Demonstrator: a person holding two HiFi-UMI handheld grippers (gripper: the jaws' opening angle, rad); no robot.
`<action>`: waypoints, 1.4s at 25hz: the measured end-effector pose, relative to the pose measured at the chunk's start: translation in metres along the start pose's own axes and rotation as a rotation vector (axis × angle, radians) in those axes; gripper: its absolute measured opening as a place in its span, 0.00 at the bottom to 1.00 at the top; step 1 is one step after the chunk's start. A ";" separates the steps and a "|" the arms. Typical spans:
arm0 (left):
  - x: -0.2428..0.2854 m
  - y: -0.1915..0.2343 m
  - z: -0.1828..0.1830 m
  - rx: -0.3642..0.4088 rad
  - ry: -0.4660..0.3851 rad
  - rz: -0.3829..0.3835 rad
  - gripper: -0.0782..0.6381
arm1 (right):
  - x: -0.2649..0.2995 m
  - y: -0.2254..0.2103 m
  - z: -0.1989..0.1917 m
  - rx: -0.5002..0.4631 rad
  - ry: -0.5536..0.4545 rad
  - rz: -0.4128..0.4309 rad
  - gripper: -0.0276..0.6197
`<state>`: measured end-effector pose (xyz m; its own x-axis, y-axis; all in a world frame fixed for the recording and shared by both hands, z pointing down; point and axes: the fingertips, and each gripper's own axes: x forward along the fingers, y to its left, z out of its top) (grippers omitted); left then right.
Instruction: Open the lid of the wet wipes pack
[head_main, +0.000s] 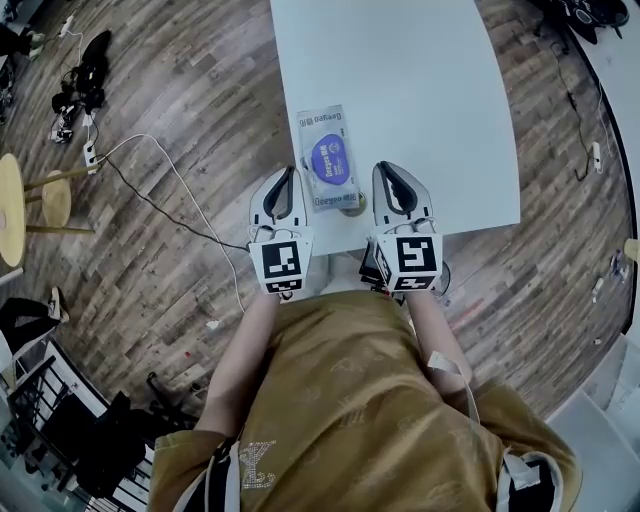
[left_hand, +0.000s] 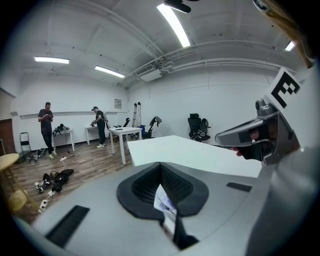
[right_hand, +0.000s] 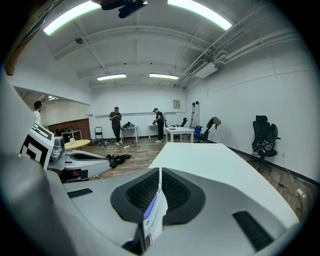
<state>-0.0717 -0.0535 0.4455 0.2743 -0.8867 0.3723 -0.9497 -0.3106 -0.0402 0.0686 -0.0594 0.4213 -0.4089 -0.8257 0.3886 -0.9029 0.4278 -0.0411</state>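
Wood-plank flooring (head_main: 190, 110) is seen around a long white worktop (head_main: 400, 80), with black and white cables (head_main: 165, 190) trailed across the boards and a round yellow-topped stool (head_main: 55, 200) at the left. A pale, flat plastic wet wipes pack (head_main: 327, 158) is placed near the near edge of the worktop, between the two grippers, and its blue oval lid (head_main: 328, 157) is turned upward and lies flat against the pack.

The left gripper (head_main: 290, 173) is held at the pack's left side and the right gripper (head_main: 386, 168) at its right side, each with a black-and-white marker cube toward the person. In the left gripper view, the dark ribbed fingers (left_hand: 142, 185) are closed narrowly, and a thin white edge of the pack with blue print is pinched between them. In the right gripper view, the fingers (right_hand: 177, 192) are likewise brought together on a thin white and purple edge of the pack. Whether the pack rests on the worktop or is lifted off it cannot be told.

Farther back in the room, two standing people (right_hand: 116, 125) are seen beside small white tables, and a black office chair (right_hand: 262, 135) is set against the wall.
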 end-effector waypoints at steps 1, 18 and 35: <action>0.002 -0.001 -0.004 -0.001 0.009 -0.004 0.12 | 0.002 0.000 -0.003 0.001 0.007 0.001 0.06; 0.021 -0.015 -0.056 -0.034 0.157 -0.062 0.12 | 0.025 0.004 -0.059 0.010 0.138 0.030 0.06; 0.038 -0.049 -0.110 -0.056 0.368 -0.212 0.12 | 0.049 0.008 -0.082 0.020 0.194 0.074 0.06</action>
<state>-0.0315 -0.0342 0.5637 0.4015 -0.6210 0.6732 -0.8877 -0.4446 0.1193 0.0524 -0.0668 0.5155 -0.4430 -0.7051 0.5538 -0.8746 0.4756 -0.0940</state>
